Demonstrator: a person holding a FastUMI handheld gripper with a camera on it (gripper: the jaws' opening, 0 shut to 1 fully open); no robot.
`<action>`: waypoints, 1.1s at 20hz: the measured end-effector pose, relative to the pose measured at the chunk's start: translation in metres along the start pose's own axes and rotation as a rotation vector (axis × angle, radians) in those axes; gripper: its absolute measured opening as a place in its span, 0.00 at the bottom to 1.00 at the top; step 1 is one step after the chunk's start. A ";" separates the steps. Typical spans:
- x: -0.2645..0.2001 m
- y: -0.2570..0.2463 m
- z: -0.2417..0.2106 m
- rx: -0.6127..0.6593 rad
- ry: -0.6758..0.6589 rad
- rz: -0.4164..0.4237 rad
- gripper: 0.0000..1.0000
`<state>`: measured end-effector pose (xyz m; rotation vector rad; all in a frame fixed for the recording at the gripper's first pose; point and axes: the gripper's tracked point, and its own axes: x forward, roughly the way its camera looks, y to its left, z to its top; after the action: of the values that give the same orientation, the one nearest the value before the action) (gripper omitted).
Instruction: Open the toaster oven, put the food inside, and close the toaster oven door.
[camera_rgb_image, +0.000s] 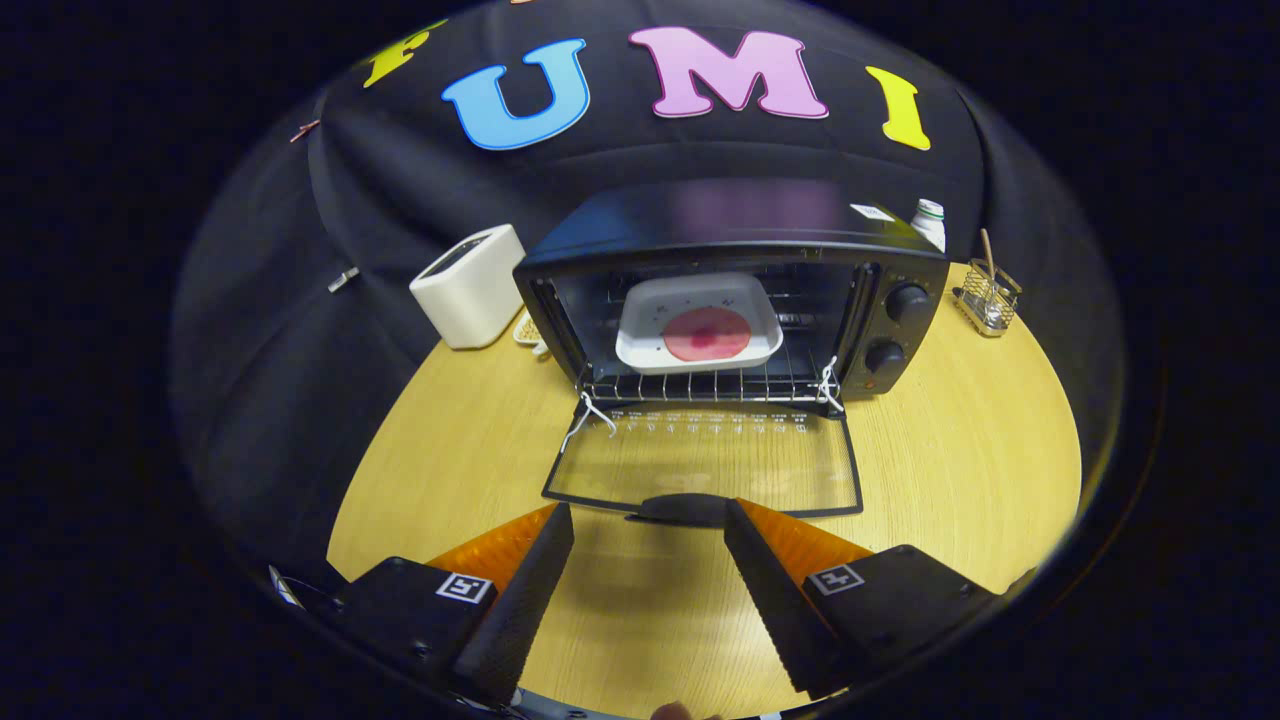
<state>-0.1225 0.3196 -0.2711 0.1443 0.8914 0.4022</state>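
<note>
Two fingers of my gripper stand spread apart, grasping nothing, just before the lowered door handle; the food tray sits inside the toaster oven on the bench.

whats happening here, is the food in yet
A person's handheld gripper hangs open just short of the black toaster oven on the round wooden table. The oven's glass door lies folded down flat, its dark handle just ahead of the fingertips and not gripped. The white square dish with a pink round of food already sits on the wire rack inside. Closing the door is what remains.
</note>
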 end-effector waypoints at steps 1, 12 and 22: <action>0.005 -0.002 -0.010 -0.004 0.029 -0.011 0.99; 0.053 -0.025 -0.059 -0.017 0.146 -0.136 0.99; 0.068 -0.032 -0.058 0.039 0.145 -0.189 0.99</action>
<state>-0.1211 0.3148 -0.3656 0.0662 1.0463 0.2216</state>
